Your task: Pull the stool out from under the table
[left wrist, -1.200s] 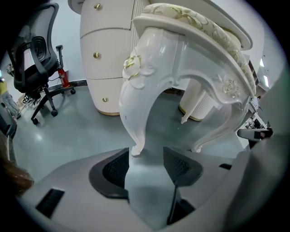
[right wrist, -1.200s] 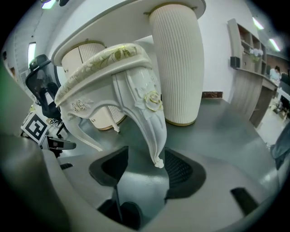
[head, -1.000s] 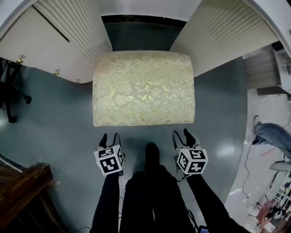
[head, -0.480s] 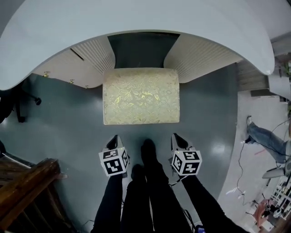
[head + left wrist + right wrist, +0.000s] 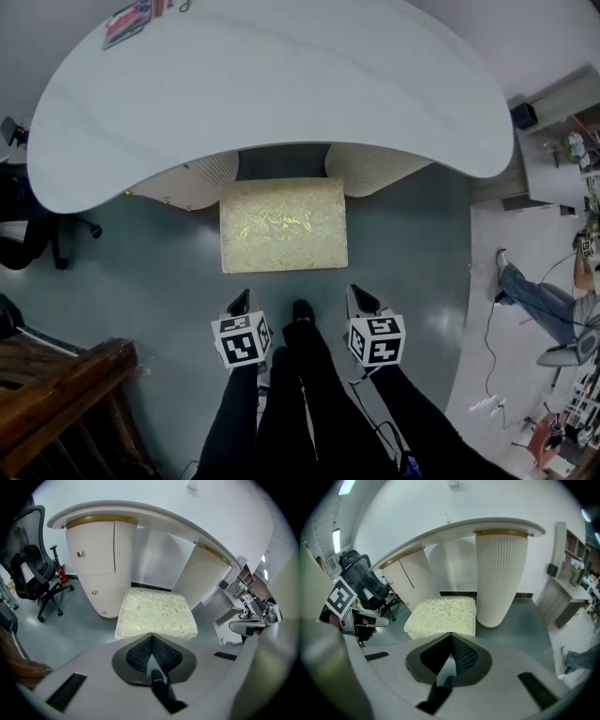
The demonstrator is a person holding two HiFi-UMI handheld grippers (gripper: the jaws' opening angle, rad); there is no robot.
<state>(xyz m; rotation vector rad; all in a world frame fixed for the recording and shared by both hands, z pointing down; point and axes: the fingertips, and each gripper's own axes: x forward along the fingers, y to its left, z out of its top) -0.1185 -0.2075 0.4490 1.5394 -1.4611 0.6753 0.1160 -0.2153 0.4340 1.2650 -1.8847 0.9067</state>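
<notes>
Gold-patterned brocade covers the stool (image 5: 283, 225), seen from above on a grey-green floor (image 5: 150, 253); its cushion sits almost wholly in the open, with only the far edge at the rim of the white curved table (image 5: 281, 84), between the two ribbed pedestals (image 5: 208, 171). My left gripper (image 5: 240, 302) and right gripper (image 5: 361, 300) hang side by side over the floor on my side of the stool, apart from it, one off each near corner; each has its jaws pressed together on nothing, and each gripper view shows the cushion lying beyond the tips. My dark shoe (image 5: 302, 311) stands between the two grippers, near the stool's front edge.

I judge the pull nearly or fully done. If more clearance is wanted, I would part both sets of jaws first; bring them down onto the near edge of the cushion, one near each corner; close both firmly on the padded rim; then draw straight back with equal force, so the stool does not twist towards either pedestal; and step my feet back beforehand, so the seat has room to come.
</notes>
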